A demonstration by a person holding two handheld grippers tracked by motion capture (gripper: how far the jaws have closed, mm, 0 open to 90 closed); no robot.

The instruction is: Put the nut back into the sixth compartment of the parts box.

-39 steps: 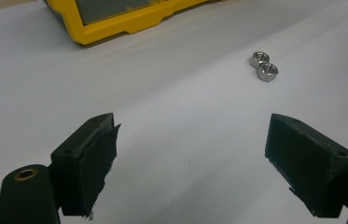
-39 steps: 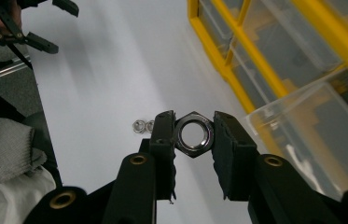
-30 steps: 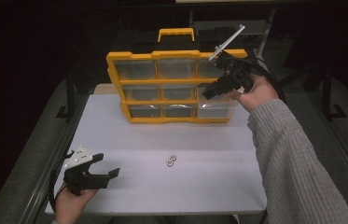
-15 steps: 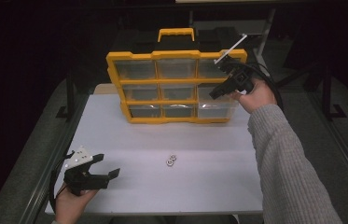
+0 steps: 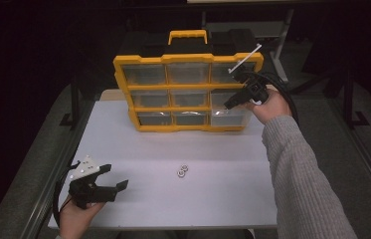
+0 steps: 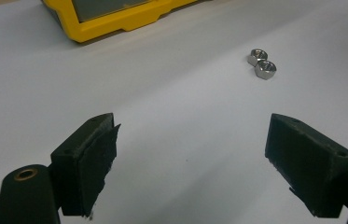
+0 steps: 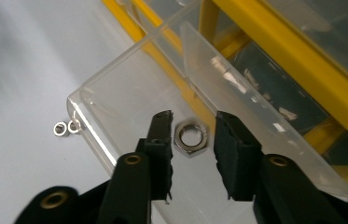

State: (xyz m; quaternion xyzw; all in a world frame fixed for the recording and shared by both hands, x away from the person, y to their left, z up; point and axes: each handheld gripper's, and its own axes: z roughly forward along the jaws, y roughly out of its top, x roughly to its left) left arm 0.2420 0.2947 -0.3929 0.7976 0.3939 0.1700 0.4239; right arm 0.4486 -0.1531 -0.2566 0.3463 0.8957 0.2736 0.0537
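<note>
My right tongs (image 7: pixel 192 140) have just let go of the small, hard, slippery nut (image 7: pixel 190 138) in the clear drawer (image 7: pixel 115 100); I'd pinch its flat sides, while my left tongs (image 6: pixel 190 154) wait open.

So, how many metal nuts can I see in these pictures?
3. Two nuts lie side by side on the white table, apart from the open left gripper. A third nut lies in the clear drawer, between the right gripper's jaws. Other drawers may hide more.
</note>
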